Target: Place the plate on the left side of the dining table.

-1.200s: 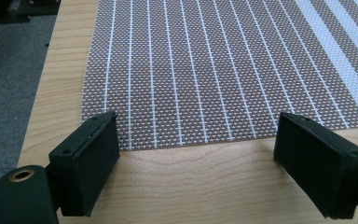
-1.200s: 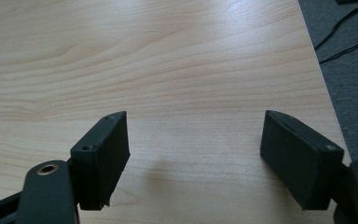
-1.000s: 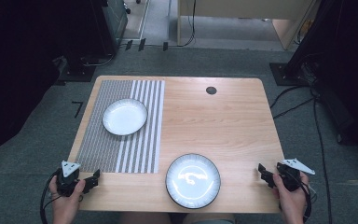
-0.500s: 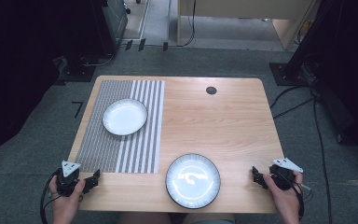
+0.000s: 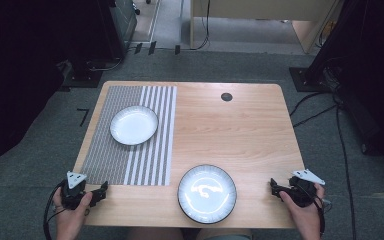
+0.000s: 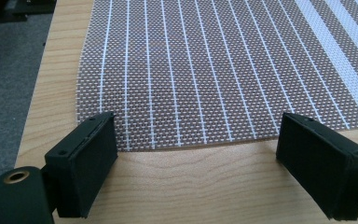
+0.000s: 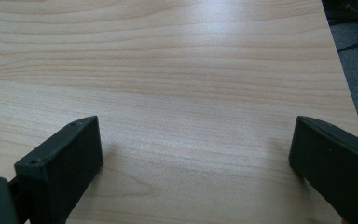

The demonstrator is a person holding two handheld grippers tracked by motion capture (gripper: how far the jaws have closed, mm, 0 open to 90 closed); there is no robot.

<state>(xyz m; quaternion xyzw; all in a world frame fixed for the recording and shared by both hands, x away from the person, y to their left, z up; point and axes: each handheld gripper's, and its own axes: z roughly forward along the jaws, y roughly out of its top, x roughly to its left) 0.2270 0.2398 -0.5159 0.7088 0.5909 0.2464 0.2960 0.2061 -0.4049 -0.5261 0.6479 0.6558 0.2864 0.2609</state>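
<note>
The dark-rimmed round ceramic plate (image 5: 207,193) sits untouched at the wooden surface's (image 5: 240,135) near edge; left tongs (image 5: 101,190) and right tongs (image 5: 273,188) both spread, empty, nothing begun.

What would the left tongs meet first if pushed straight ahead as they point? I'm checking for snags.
Probably the near edge of the striped placemat, lying just ahead of the open left tongs. The white plate sits farther up the mat.
</note>
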